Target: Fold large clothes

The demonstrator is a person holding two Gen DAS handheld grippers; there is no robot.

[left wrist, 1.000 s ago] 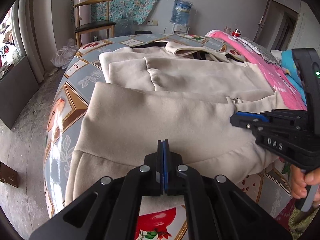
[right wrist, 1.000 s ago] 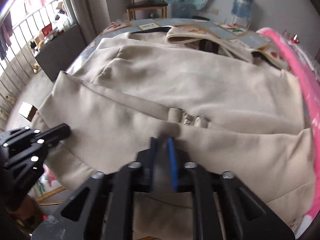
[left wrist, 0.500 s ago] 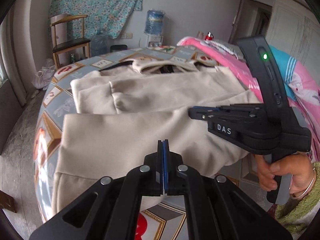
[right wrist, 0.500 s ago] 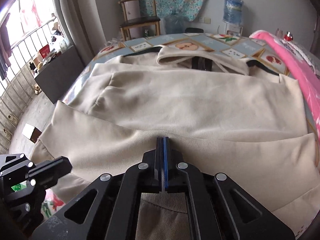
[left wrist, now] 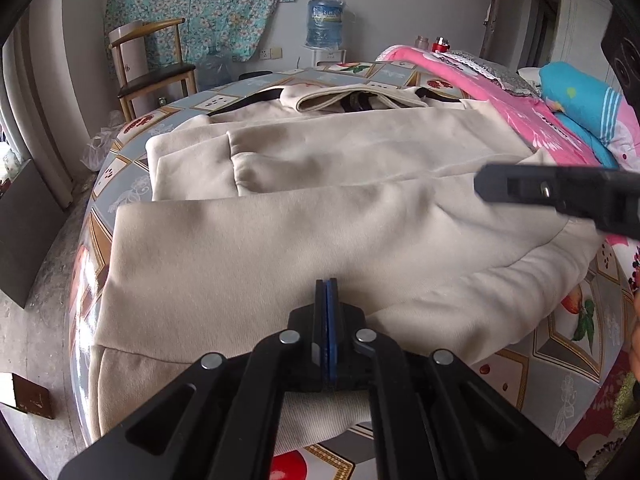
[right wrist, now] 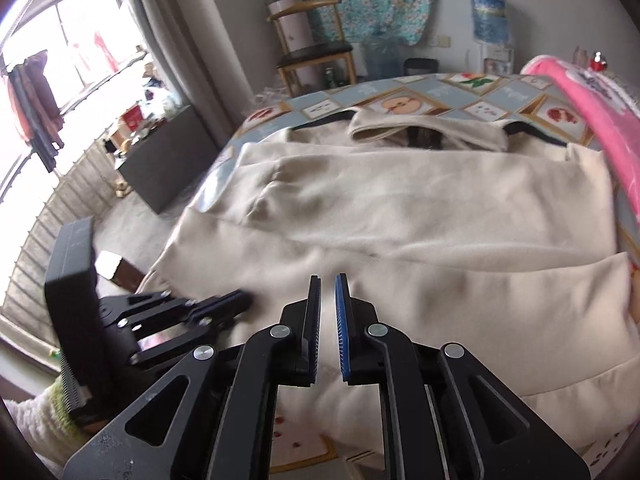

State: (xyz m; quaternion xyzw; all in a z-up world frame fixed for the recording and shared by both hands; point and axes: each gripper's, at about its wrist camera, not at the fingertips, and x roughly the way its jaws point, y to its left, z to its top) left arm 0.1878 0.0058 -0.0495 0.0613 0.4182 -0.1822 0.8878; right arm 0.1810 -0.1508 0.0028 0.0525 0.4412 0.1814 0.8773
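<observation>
A large beige coat lies spread on the table, its lower part folded up over the body, collar at the far side. It also shows in the right wrist view. My left gripper hovers over the coat's near hem with jaws closed and nothing between them. My right gripper is over the near fold with jaws slightly apart and empty. The right gripper shows at the right in the left wrist view; the left gripper shows at lower left in the right wrist view.
The table has a patterned fruit-print cloth. A pink blanket and a blue pillow lie at the right. A wooden chair and a water bottle stand beyond the table. A dark cabinet stands on the left floor.
My right gripper has opened from shut and pulled back from the fold. My left gripper has stayed shut and moved over the near hem. The coat lies still.
</observation>
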